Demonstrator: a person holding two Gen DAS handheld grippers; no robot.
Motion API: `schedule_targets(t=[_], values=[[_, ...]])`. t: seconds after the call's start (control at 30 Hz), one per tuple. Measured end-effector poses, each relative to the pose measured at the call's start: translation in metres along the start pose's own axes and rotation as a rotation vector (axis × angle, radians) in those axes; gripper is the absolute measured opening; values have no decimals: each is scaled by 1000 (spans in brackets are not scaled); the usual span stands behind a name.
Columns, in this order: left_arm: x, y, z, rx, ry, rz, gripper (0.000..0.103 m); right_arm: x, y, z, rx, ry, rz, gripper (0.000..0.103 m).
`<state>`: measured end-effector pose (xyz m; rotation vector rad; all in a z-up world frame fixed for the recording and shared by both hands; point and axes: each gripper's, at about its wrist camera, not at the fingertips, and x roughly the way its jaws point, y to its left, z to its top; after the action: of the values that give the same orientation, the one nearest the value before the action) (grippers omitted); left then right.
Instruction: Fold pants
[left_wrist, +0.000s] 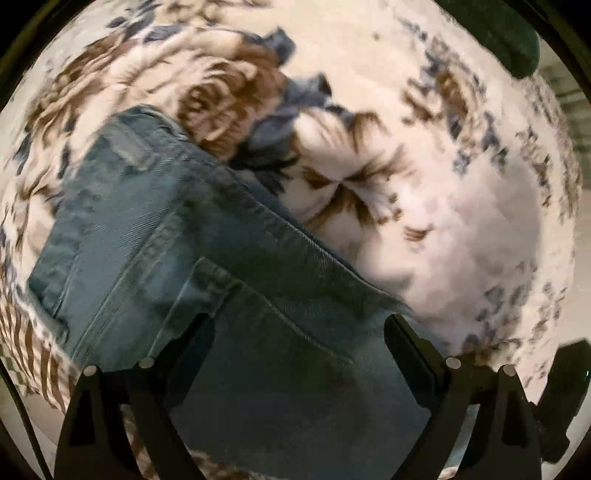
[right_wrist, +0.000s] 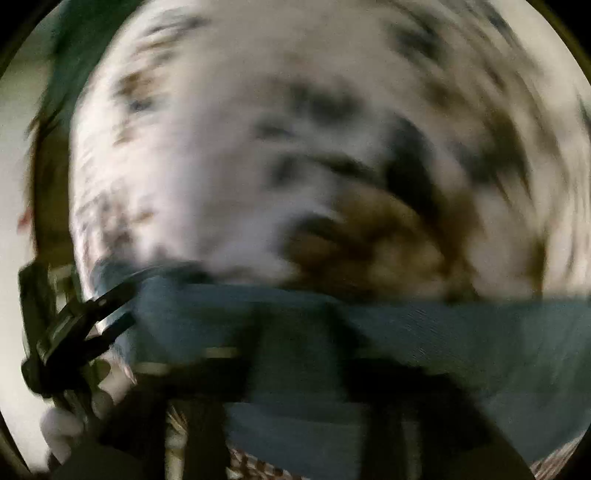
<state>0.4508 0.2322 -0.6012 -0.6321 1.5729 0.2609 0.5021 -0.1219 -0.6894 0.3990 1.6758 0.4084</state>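
Here: jeans (left_wrist: 155, 229) run diagonally, waistband upper left; left tongs (left_wrist: 299, 332) apart; right tongs' state unclear.

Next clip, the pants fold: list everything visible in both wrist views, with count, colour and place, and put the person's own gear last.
jeans: one pair, blue denim, lying on the blanket, running under the left gripper.
blanket: one, cream with brown and blue floral print, beneath everything.
dark green object: one, top right edge of left view; too blurred to name.
left gripper: one, black, jaws apart over the denim.
right gripper: one, black, heavily blurred; denim lies across it, jaw state unclear.
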Motion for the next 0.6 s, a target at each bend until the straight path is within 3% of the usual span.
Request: schedule_targets(t=[0.1, 0.2, 0.27, 0.3, 0.4, 0.5, 0.6], values=[[-6, 16, 3, -57, 34, -35, 95, 10, 36, 14, -170, 52, 20, 81], [-9, 20, -4, -94, 68, -37, 95, 48, 67, 24, -329, 152, 0, 81], [-10, 12, -15, -120, 96, -49, 95, 66, 83, 19, -422, 194, -15, 64], [-12, 9, -17, -130, 106, -56, 95, 72, 88, 15, -459, 195, -34, 28], [-11, 4, -24, -159, 144, -86, 95, 62, 97, -7, -529, 85, -87, 12], [-8, -2, -26, -193, 185, -118, 95, 37, 106, -43, -549, -64, -77, 10], [-6, -7, -29, -219, 225, -146, 95, 13, 116, -90, -631, -170, -123, 8]])
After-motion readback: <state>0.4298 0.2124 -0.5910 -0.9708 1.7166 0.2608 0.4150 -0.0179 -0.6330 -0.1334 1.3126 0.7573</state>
